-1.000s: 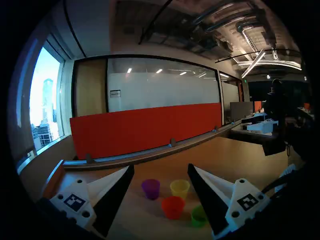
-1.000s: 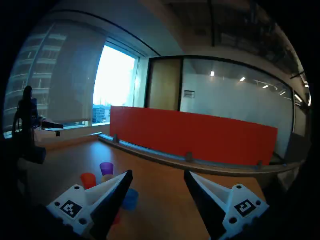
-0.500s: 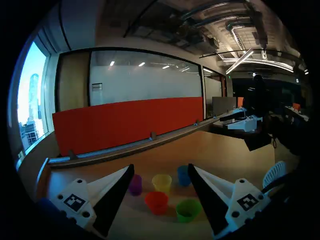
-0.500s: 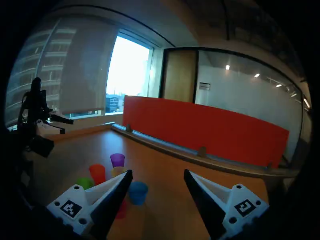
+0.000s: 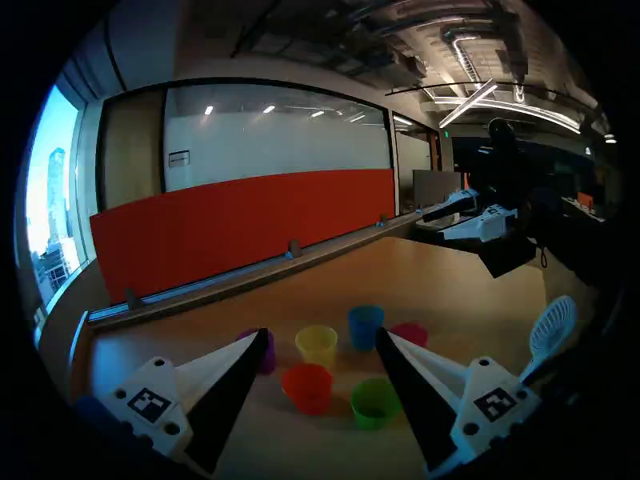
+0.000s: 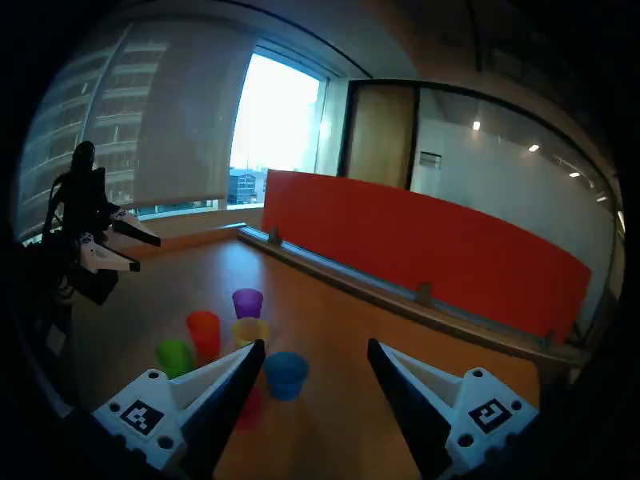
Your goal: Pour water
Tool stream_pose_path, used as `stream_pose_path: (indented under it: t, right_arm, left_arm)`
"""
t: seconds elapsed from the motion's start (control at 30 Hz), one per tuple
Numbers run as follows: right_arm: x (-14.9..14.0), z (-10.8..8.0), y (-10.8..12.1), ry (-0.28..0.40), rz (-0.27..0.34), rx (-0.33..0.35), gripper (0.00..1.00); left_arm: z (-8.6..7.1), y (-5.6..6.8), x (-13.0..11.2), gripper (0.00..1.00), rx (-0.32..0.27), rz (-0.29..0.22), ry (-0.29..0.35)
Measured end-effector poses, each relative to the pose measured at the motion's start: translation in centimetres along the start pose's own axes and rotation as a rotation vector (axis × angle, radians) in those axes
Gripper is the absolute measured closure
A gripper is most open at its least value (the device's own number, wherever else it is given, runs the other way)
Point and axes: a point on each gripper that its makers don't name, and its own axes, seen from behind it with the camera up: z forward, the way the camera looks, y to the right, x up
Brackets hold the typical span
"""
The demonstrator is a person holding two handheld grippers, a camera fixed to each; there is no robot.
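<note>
Panning since before, bringing blue cup (image 5: pixel 366 325) between the left gripper (image 5: pixel 320 331) jaws. Hovering level, right gripper (image 6: pixel 314 342) too, both gaping empty.

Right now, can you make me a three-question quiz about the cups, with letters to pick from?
1. Where do the cups stand?
A. on the floor
B. on the wooden table
C. on the windowsill

2. How many cups are there?
A. three
B. six
C. nine

3. How are the left gripper and the right gripper?
A. both open, holding nothing
B. both shut on a cup
C. one open, one shut

Answers:
1 B: every cup sits on the tabletop.
2 B: the left gripper view shows a purple cup, yellow cup, blue cup, pink cup, orange cup and green cup.
3 A: there is a wide gap between each pair of fingers, and they touch no cup.
</note>
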Motion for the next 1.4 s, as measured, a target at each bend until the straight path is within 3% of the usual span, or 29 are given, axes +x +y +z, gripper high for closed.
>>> stream_pose_path:
  t: [0.27, 0.7, 0.97, 1.4]
  right_arm:
    - [-0.7, 1.2, -0.4, -0.036, -0.019, 0.020, 0.00]
    - [-2.1, 3.4, -1.1, -0.088, -0.034, 0.050, 0.00]
    - [-2.8, 4.3, -1.0, -0.105, -0.040, 0.050, 0.00]
    - [-2.9, 5.1, -1.2, -0.117, -0.049, 0.055, 0.00]
  left_arm:
    - [0.9, 1.0, -2.1, 0.01, -0.039, 0.014, -0.045]
    - [2.3, 3.6, -6.4, 0.00, -0.126, 0.023, -0.119]
    - [2.9, 5.5, -9.2, 0.01, -0.177, 0.046, -0.175]
    - [4.0, 7.2, -13.8, 0.00, -0.228, 0.098, -0.292]
